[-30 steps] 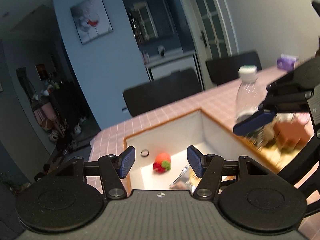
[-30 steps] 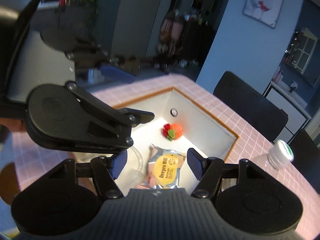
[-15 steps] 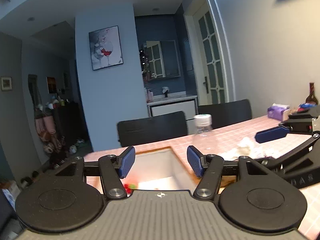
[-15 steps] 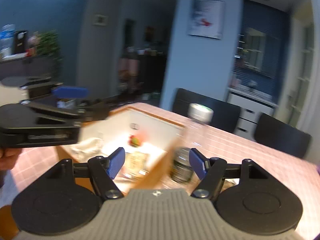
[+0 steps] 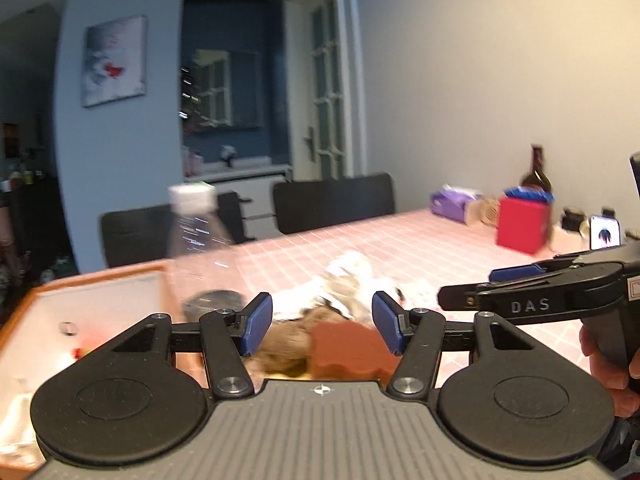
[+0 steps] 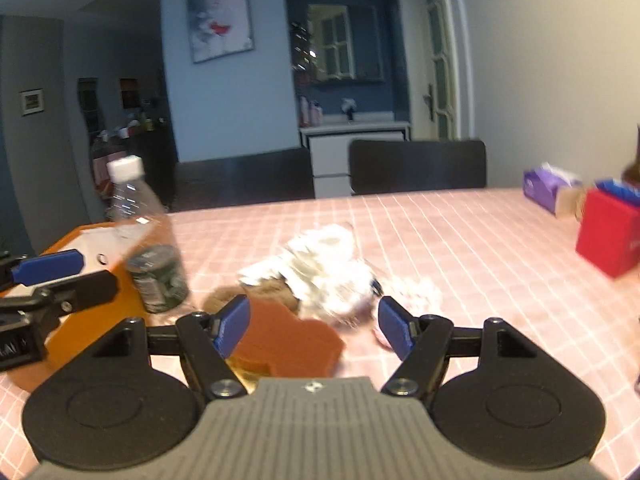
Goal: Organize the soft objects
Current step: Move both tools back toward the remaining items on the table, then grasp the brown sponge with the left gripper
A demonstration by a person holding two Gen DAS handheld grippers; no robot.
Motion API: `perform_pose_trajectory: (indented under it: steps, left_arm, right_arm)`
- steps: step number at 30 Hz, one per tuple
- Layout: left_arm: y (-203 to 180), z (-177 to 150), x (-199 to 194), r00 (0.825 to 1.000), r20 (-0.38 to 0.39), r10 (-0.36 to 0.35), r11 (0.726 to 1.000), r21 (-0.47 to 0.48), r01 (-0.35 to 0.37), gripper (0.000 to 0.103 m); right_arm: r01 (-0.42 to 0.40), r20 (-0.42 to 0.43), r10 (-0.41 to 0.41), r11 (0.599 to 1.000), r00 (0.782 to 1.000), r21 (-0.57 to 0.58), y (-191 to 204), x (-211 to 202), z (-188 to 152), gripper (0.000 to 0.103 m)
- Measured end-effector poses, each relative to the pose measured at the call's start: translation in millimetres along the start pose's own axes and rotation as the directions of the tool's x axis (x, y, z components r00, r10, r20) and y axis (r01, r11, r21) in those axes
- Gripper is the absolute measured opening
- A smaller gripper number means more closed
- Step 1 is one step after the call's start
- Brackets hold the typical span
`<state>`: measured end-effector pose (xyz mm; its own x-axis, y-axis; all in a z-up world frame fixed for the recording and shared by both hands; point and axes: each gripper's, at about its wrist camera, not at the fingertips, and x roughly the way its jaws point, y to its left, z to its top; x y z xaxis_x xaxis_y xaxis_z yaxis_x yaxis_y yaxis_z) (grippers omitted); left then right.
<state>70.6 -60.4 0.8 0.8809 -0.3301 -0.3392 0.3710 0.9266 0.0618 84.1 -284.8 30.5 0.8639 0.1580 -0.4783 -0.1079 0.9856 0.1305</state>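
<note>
Pink-checked tablecloth point(image 6: 460, 240) covers the dining table in a dim blue-walled room, with two dark chairs point(image 6: 418, 166) behind it and a framed picture point(image 6: 220, 18) on the wall. We hold two claws over the clutter. Our left claw point(image 5: 322, 328) stands wide, its blue pads apart with nothing between them; it hangs over a reddish-brown flat piece point(image 5: 348, 350) and a fuzzy brown lump point(image 5: 286, 344), both blurred. Our right claw point(image 6: 314, 330) is likewise wide and holds nothing, poised just above the same reddish-brown piece point(image 6: 294, 344). Beyond it lies a heap of crumpled white soft stuff point(image 6: 332, 264), with the brown lump point(image 6: 272, 290) tucked against its near edge; motion blur keeps us from telling exactly what the items are. A clear plastic bottle point(image 6: 142, 232) with a white cap stands upright just beside the wooden-rimmed white bin point(image 6: 86, 238) at the left end of the table. In the left view a small red thing point(image 5: 80, 353) shows inside the bin. Farther right on the table sit a red box point(image 6: 608, 234) and a purple tissue pack point(image 6: 550, 188), well apart from the heap.
</note>
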Motion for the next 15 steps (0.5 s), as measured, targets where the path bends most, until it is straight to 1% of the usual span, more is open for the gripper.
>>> perform_pose_trajectory:
  steps: [3, 6, 7, 8, 10, 12, 13, 15]
  left_arm:
    - [-10, -13, 26, 0.998, -0.062, -0.014, 1.000, 0.003, 0.015, 0.068]
    - [-16, -30, 45, 0.992, -0.123, -0.009, 1.000, -0.013, 0.008, 0.069]
    - [-15, -35, 51, 0.990, -0.142, -0.009, 0.999, -0.032, 0.005, 0.070]
    - [-12, -39, 58, 0.987, -0.163, -0.015, 0.998, -0.063, 0.004, 0.071]
    - [-5, -48, 68, 0.981, -0.189, -0.032, 0.991, -0.137, 0.006, 0.073]
    - [2, -51, 75, 0.979, -0.203, -0.028, 0.982, -0.191, -0.012, 0.075]
    - [5, -53, 77, 0.978, -0.207, -0.024, 0.977, -0.213, -0.021, 0.077]
    - [9, -55, 82, 0.975, -0.216, -0.046, 0.965, -0.262, -0.012, 0.079]
  right_arm:
    - [0.057, -0.030, -0.056, 0.998, 0.998, 0.028, -12, 11, -7, 0.069]
    - [0.077, -0.043, -0.074, 0.995, 0.996, 0.061, -23, 22, -15, 0.068]
    - [0.069, -0.050, -0.066, 0.995, 0.997, 0.072, -26, 27, -17, 0.066]
    - [0.065, -0.060, -0.060, 0.995, 0.996, 0.079, -27, 33, -21, 0.062]
    - [0.074, -0.083, -0.067, 0.994, 0.994, 0.084, -28, 46, -28, 0.056]
    - [0.071, -0.102, -0.060, 0.992, 0.993, 0.104, -32, 57, -35, 0.047]
    - [0.065, -0.115, -0.051, 0.991, 0.992, 0.117, -34, 61, -38, 0.047]
    - [0.047, -0.127, -0.029, 0.990, 0.991, 0.136, -37, 67, -40, 0.047]
